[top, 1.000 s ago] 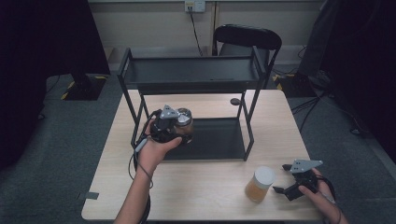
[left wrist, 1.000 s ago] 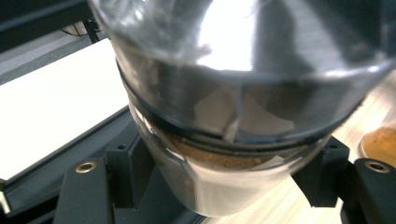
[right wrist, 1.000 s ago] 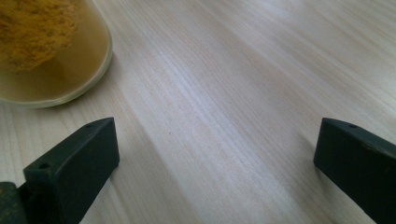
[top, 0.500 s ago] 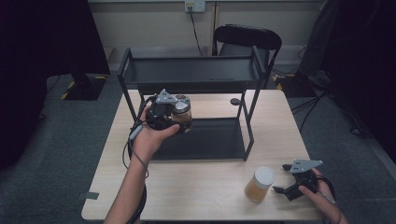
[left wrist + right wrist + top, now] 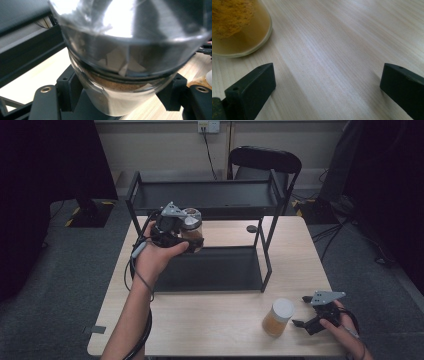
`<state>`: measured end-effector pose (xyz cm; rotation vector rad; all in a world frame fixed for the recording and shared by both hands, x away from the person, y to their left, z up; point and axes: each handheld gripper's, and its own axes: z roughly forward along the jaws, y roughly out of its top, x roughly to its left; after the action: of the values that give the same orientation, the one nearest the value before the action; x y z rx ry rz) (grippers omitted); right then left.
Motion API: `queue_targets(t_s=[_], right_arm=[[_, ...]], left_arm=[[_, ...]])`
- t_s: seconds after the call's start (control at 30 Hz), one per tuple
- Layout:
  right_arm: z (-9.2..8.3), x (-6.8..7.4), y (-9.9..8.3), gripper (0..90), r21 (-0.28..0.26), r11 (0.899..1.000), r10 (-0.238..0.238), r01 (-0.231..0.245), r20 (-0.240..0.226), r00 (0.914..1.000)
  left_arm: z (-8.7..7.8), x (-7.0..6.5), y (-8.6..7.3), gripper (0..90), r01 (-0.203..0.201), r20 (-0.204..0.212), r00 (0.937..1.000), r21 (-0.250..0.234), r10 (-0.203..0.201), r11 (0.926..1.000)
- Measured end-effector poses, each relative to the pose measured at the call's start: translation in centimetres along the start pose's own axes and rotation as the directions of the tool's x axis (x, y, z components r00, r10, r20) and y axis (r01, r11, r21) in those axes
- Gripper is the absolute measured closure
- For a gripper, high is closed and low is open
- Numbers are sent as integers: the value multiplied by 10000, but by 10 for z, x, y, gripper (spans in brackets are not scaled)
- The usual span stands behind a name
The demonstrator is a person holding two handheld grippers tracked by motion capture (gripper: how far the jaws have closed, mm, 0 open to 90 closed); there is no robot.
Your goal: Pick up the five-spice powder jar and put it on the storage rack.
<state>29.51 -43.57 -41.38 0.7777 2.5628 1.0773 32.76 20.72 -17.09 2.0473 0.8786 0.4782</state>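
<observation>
My left gripper (image 5: 187, 237) is shut on a glass jar (image 5: 191, 228) with a shiny metal lid and brown powder inside, held in the air in front of the black two-level rack (image 5: 205, 200). In the left gripper view the jar (image 5: 120, 75) sits tight between both black jaws. A second jar (image 5: 277, 317), white-lidded with yellow-orange powder, stands on the table at the front right. My right gripper (image 5: 300, 312) rests low beside it, open, with bare wood between its jaws. The yellow jar (image 5: 237, 27) lies at the upper left of the right gripper view, outside the jaws.
The rack's lower tray (image 5: 220, 270) lies on the light wooden table (image 5: 210, 320). A small dark disc (image 5: 251, 228) sits on the table behind the rack. A black chair (image 5: 265, 160) stands beyond the table, dark cloth on both sides.
My left gripper has risen with the brown-powder jar, from just above the lower tray to near the level of the upper shelf. The right gripper and the yellow jar have stayed put.
</observation>
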Motion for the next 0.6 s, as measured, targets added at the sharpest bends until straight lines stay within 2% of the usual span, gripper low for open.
queue_targets(t_s=[0.27,0.6], right_arm=[[0,0,0,0,-2,10000,-4,4,2,10000],[0,0,0,0,4,10000,-6,6,1,10000]], left_arm=[[-13,3,17,308,105,-110,9999,-19,-106,9999],[-20,2,35,308,69,-241,9997,97,-66,9999]])
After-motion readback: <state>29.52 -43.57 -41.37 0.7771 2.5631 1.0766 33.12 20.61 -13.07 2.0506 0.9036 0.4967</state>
